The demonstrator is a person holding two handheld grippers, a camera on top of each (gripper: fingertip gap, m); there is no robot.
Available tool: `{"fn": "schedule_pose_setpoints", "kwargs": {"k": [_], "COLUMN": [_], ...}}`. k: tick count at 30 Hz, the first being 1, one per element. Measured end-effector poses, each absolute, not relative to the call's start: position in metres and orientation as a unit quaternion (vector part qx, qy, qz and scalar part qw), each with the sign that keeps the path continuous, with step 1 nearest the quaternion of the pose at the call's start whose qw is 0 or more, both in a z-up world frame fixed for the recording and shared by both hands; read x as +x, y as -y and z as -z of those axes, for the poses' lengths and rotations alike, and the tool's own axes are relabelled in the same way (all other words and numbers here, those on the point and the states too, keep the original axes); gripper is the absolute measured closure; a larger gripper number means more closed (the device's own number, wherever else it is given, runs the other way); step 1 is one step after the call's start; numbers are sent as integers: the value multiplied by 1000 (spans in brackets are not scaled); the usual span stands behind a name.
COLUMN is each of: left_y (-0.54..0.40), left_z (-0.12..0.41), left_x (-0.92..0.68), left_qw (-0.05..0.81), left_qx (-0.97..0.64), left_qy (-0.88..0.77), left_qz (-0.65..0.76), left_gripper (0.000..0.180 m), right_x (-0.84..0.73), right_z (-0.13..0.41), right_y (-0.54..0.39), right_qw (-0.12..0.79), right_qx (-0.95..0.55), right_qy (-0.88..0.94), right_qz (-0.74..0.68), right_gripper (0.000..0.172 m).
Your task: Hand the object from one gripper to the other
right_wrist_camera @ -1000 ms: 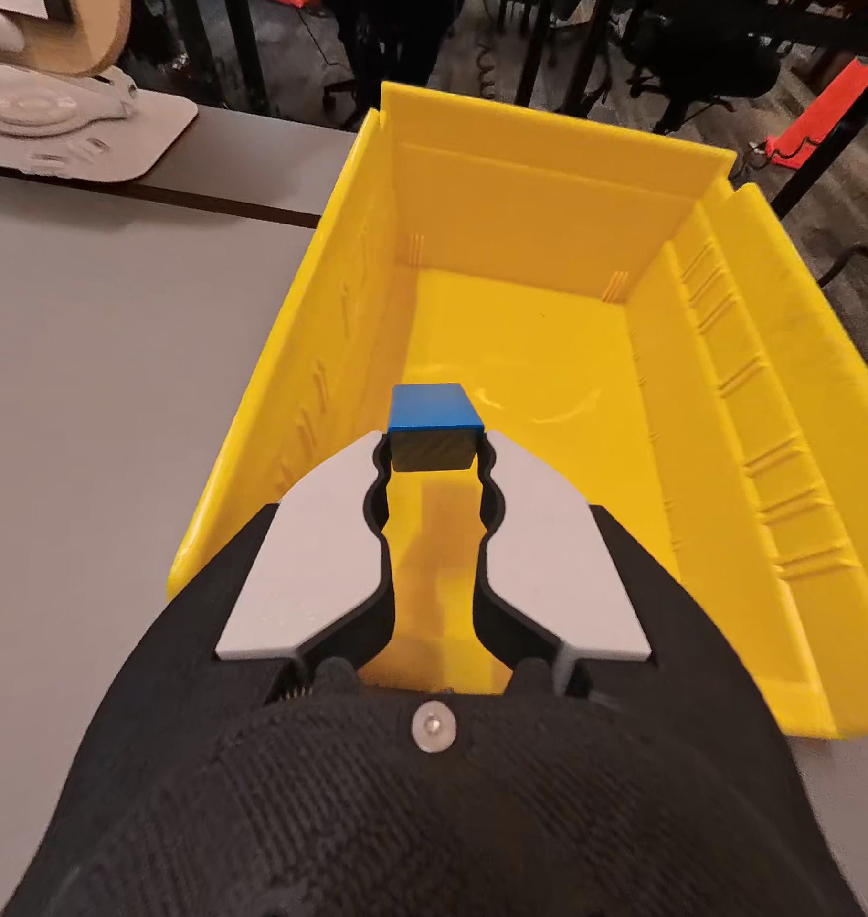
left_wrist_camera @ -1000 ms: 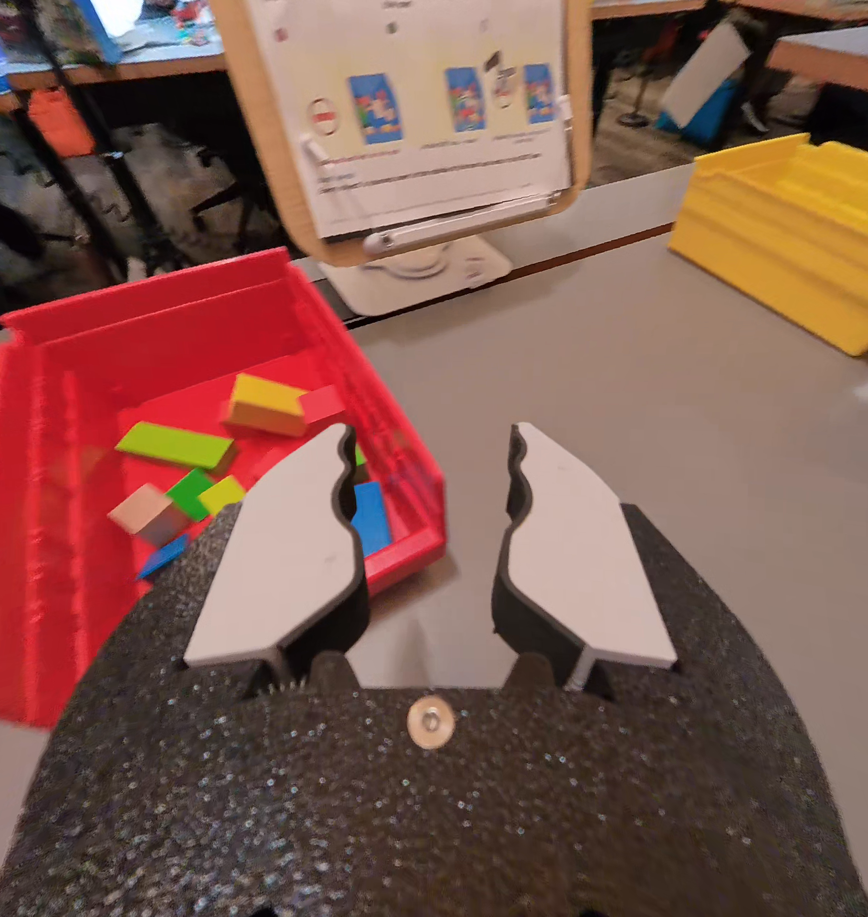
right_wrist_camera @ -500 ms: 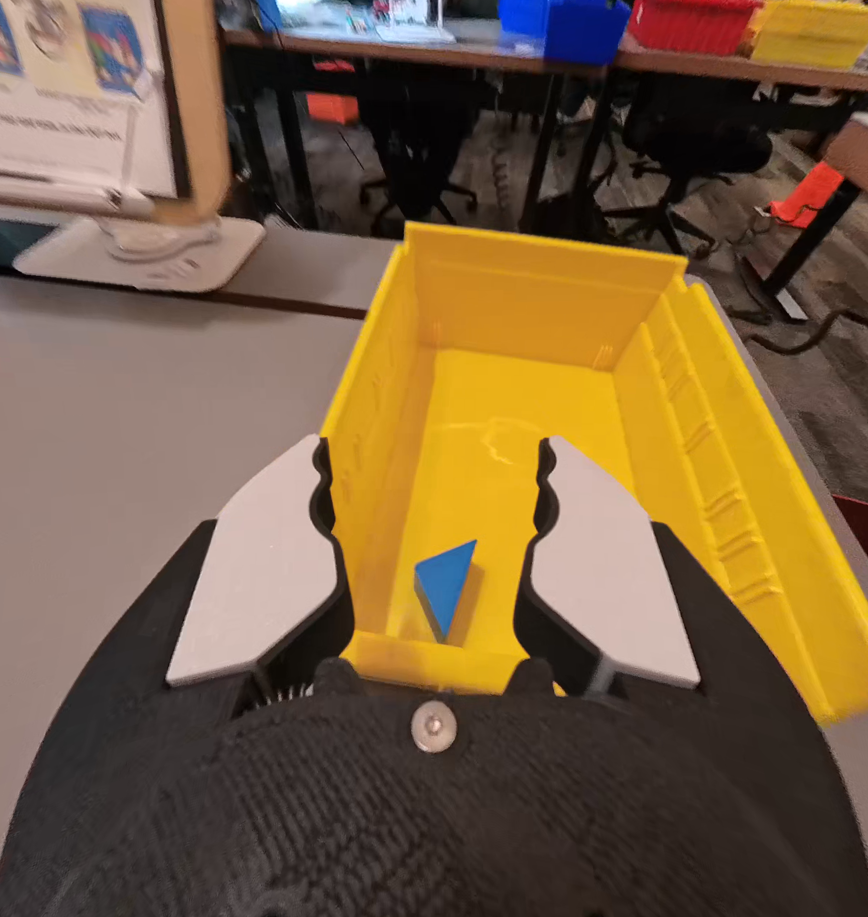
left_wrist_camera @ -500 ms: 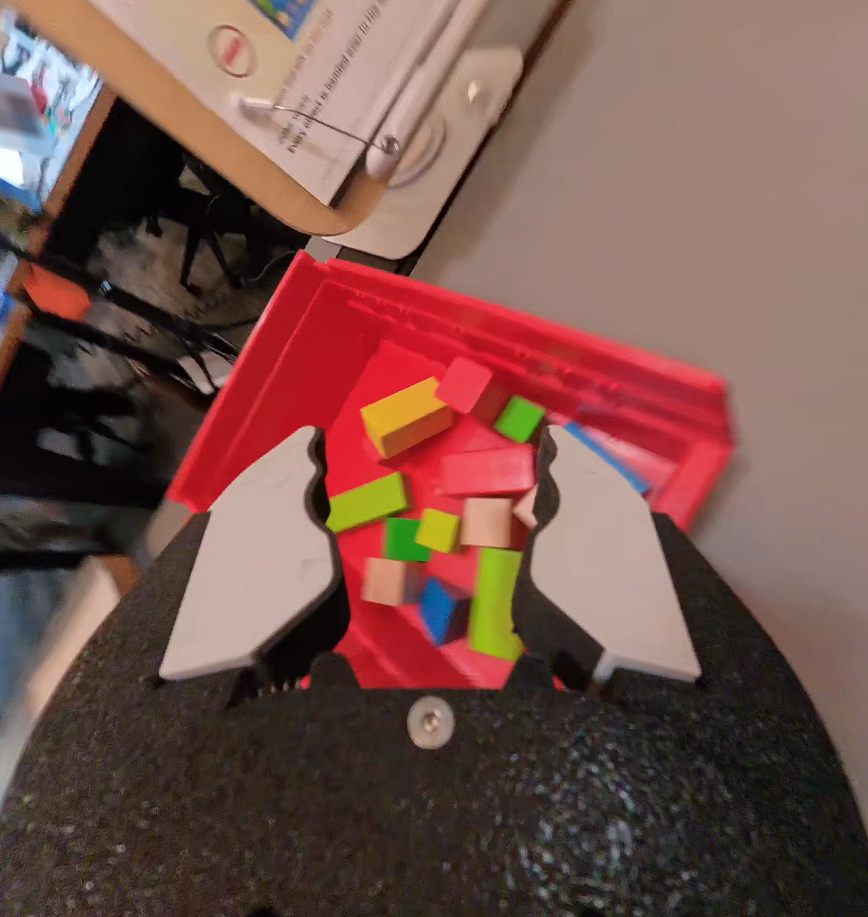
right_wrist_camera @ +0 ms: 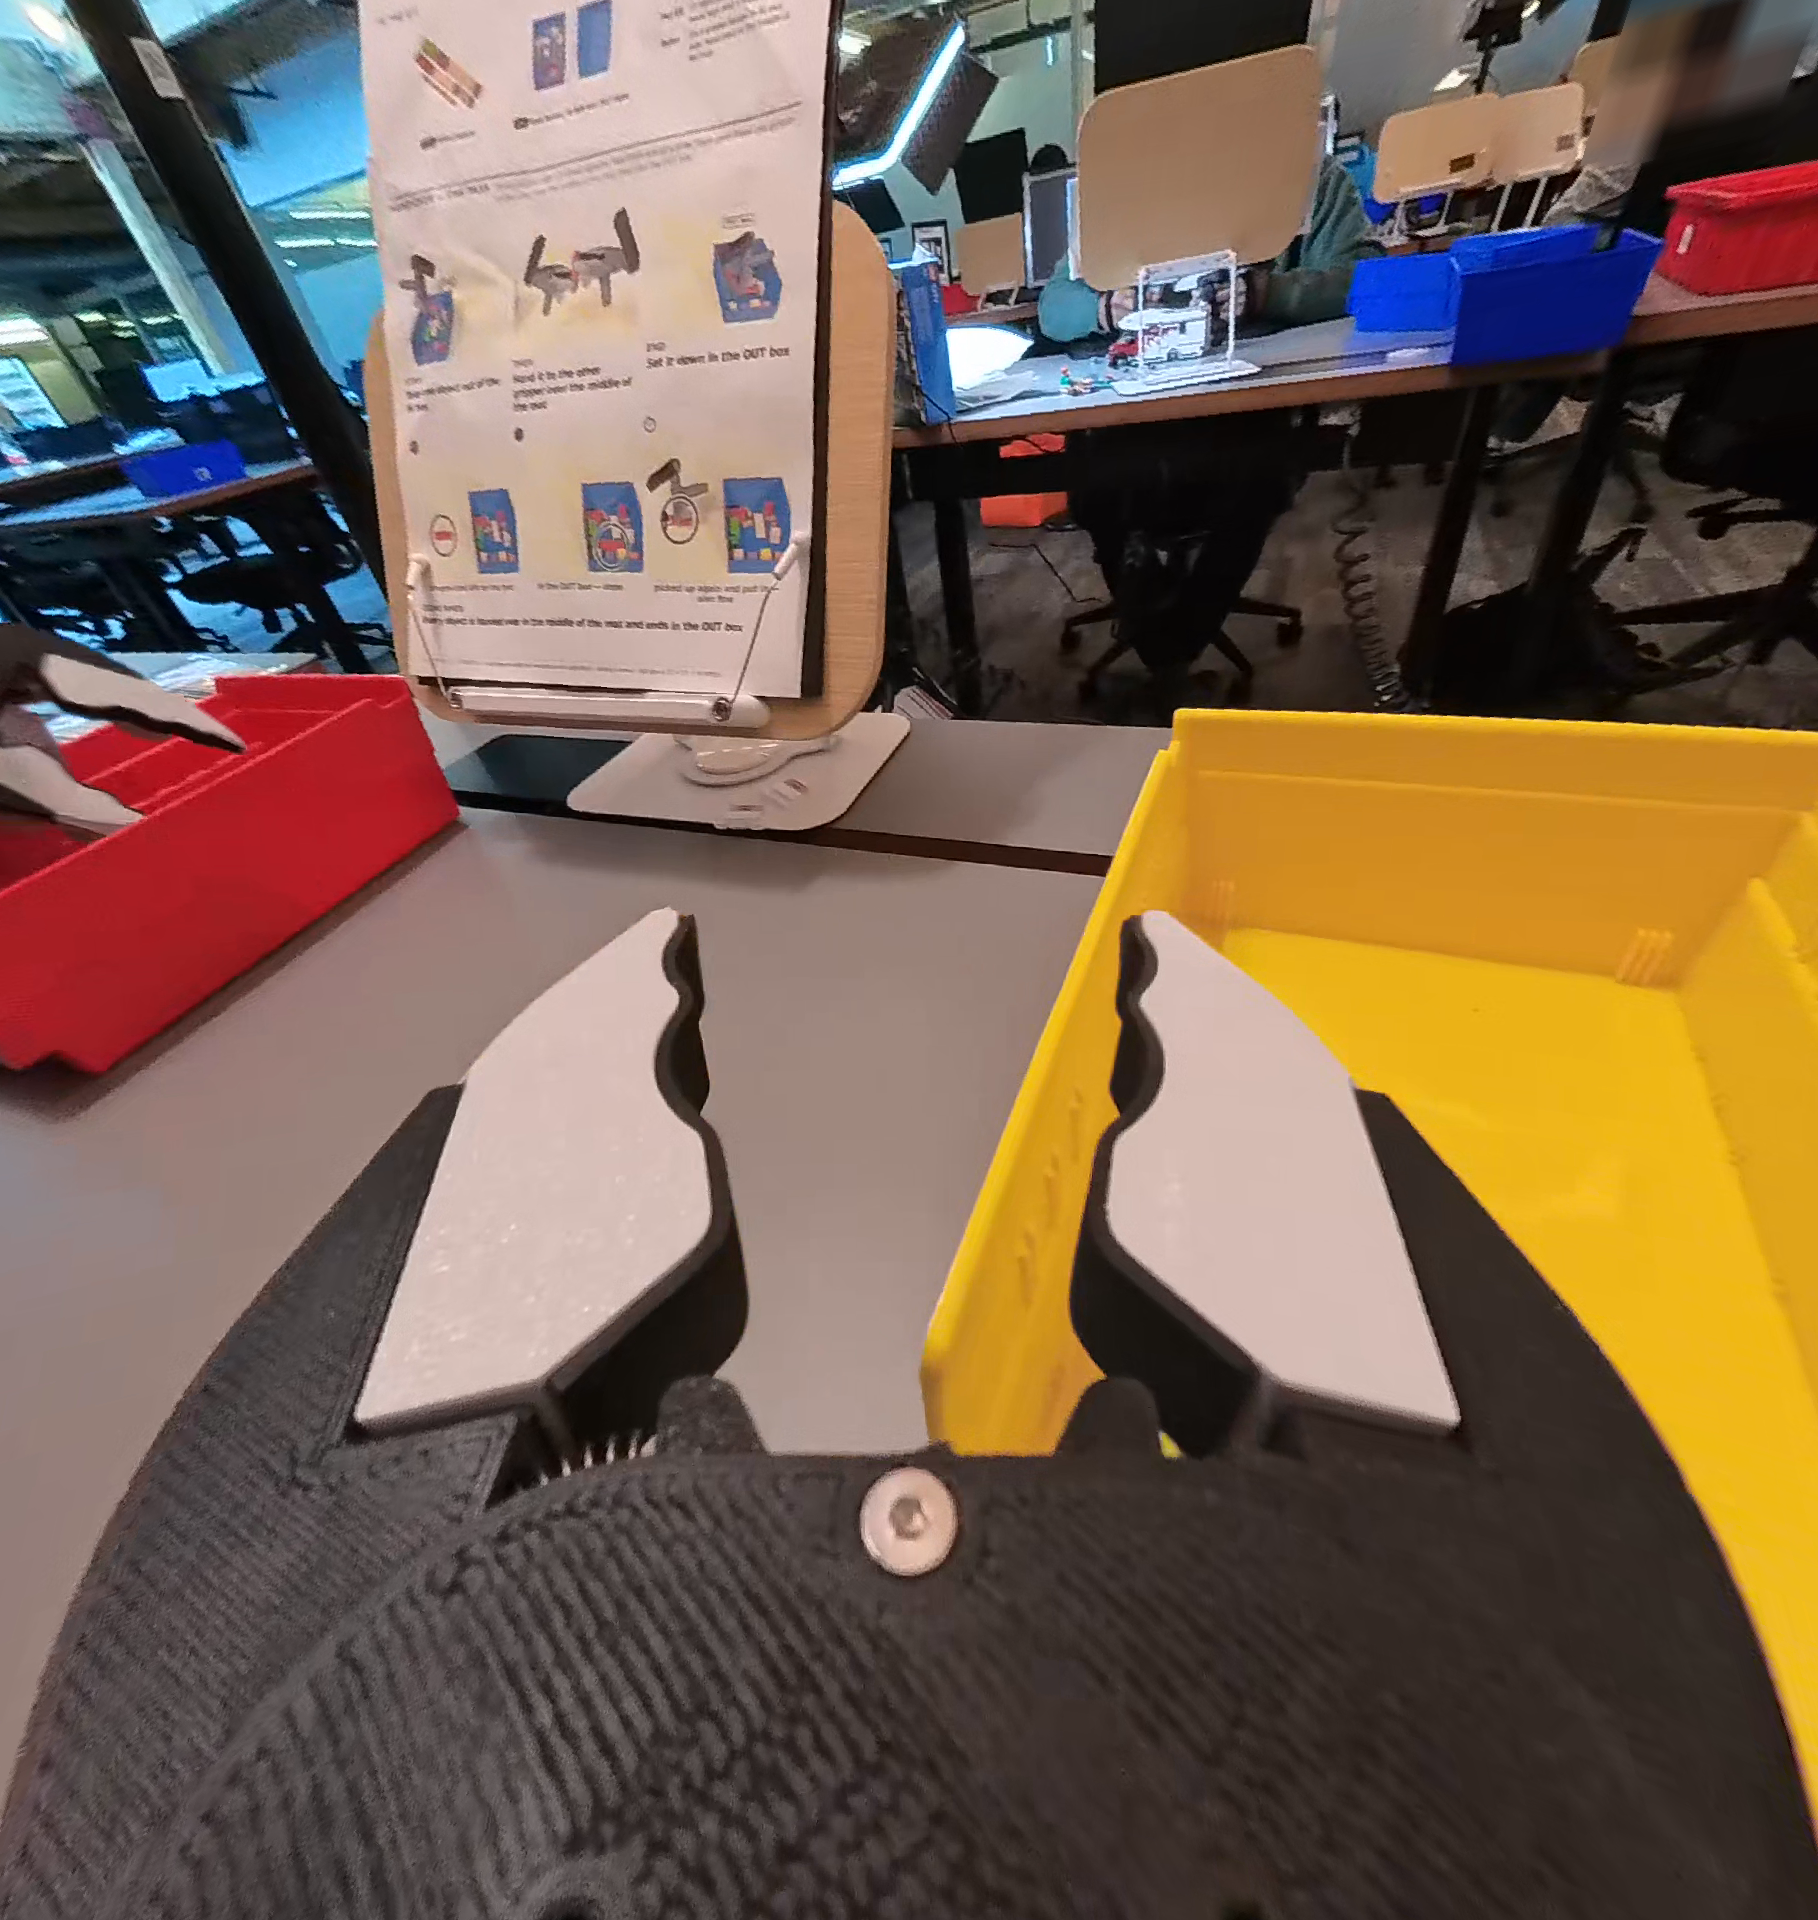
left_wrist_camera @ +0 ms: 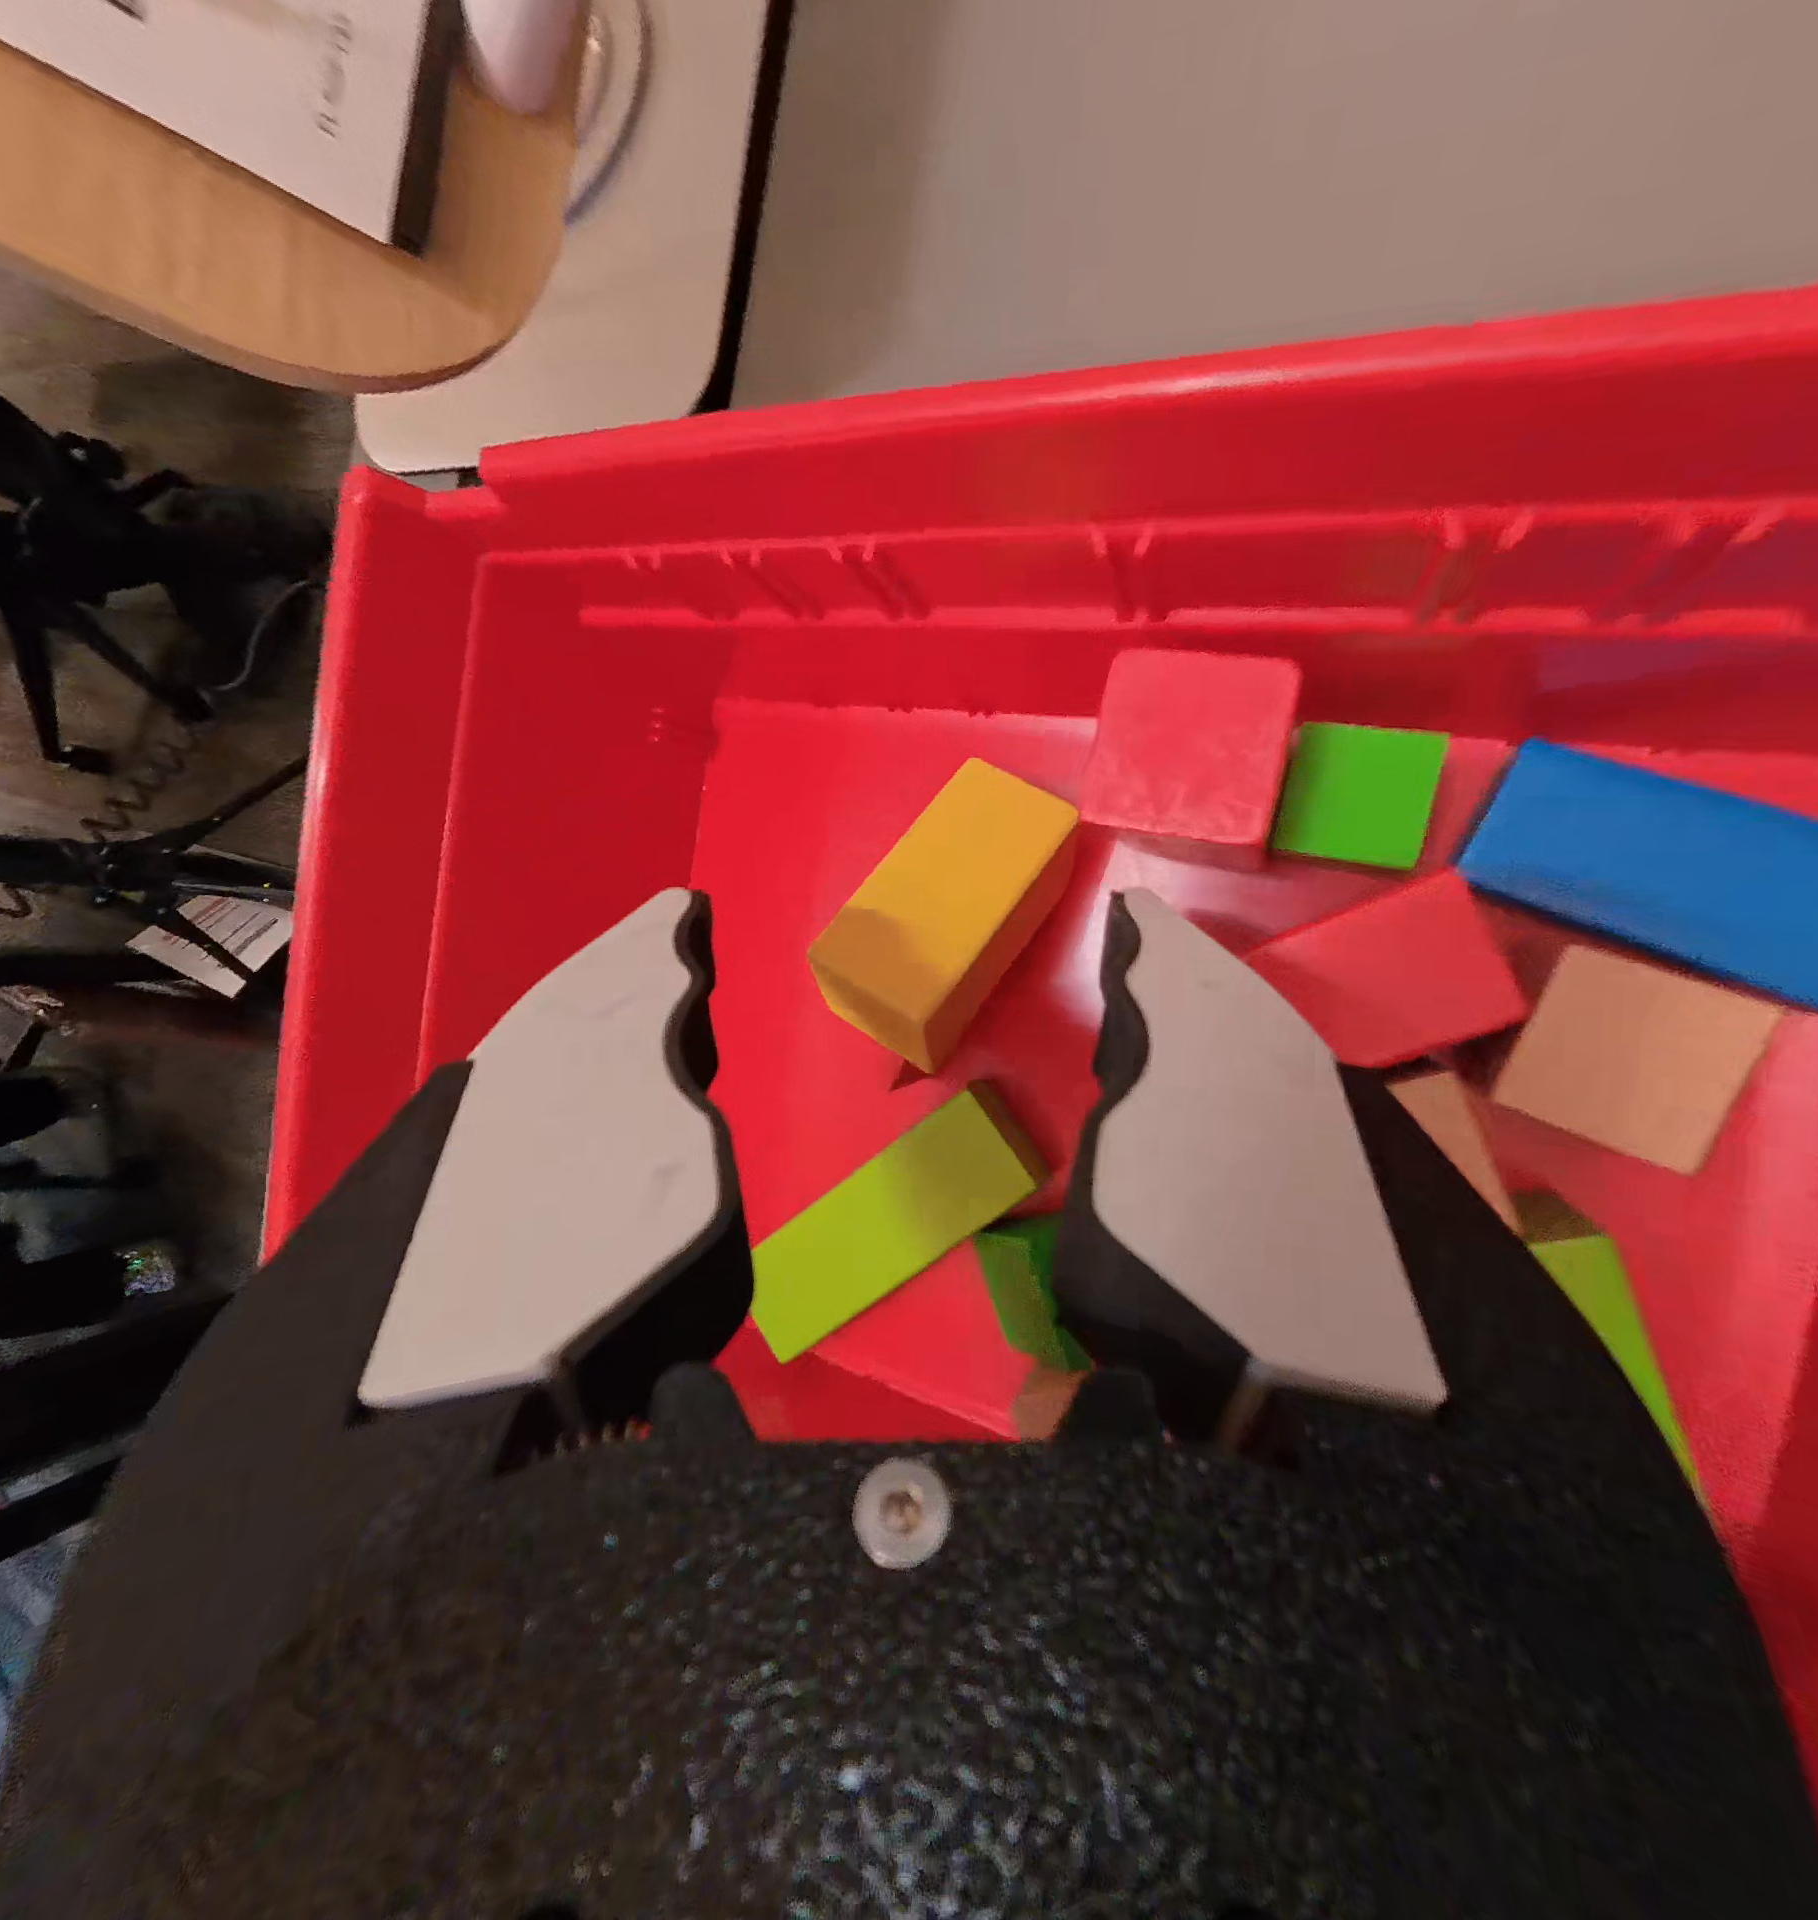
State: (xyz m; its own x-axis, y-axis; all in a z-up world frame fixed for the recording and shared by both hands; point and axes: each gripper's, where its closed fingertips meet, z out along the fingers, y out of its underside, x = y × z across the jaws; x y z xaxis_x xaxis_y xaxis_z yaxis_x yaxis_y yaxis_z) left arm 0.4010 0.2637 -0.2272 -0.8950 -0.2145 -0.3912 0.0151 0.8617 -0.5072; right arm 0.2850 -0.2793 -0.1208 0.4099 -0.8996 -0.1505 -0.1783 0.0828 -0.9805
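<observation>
Item: red bin (left_wrist_camera: 593, 790), the reference for all that follows. Contents: an orange-yellow block (left_wrist_camera: 946, 914) lying loose near the bin's middle; a pinkish-red cube (left_wrist_camera: 1185, 743) and a green square (left_wrist_camera: 1357, 795) against the far wall; a blue block (left_wrist_camera: 1663, 873) and a tan block (left_wrist_camera: 1632, 1060) to the right side; a lime bar (left_wrist_camera: 884, 1226) on the near side.

Progress: you hold nothing in either tool, so no pick-up from the red bin is made and no hand-over is begun. What is left, by my reading: grasp, pass across, release.

Left gripper (left_wrist_camera: 905, 935): you hold it above the red bin, tipped steeply down into it, jaws spread wide. The orange-yellow block lies between the fingertips' line of sight but lower down, with clear space on both sides; neither pad touches it. It looks the likely candidate for the pick.

Right gripper (right_wrist_camera: 905, 935): well to the right of the red bin, held roughly level above the grey table (right_wrist_camera: 832, 1039), jaws spread and bare, its right finger over the near-left wall of the yellow bin (right_wrist_camera: 1456, 831).
</observation>
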Motion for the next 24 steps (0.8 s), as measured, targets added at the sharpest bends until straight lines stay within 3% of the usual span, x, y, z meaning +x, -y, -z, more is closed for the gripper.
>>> {"fn": "schedule_pose_setpoints", "kwargs": {"k": [1,8,9,12,18,24], "left_y": [-265,-275,-277,-276,-272,-219], "left_z": [232,265,268,260,201,101], "left_x": [404,411,413,415,409,365], "left_qw": [220,163,164,165,192,174], "left_qx": [-44,7,8,-8,-100,-192], "left_qy": [-944,-975,-977,-977,-952,-851], "left_qz": [244,148,133,137,216,457], "left_gripper": [110,120,138,143,145,145], "right_x": [285,289,289,289,285,272], "right_z": [121,134,136,139,127,102], "right_y": [277,264,264,263,263,219], "right_qw": [587,581,579,577,593,638], "right_qx": [-603,-624,-626,-628,-618,-626], "right_qy": [-446,-439,-440,-442,-433,-372], "right_qz": [304,284,282,277,281,250], "right_gripper": [94,94,94,94,94,92]}}
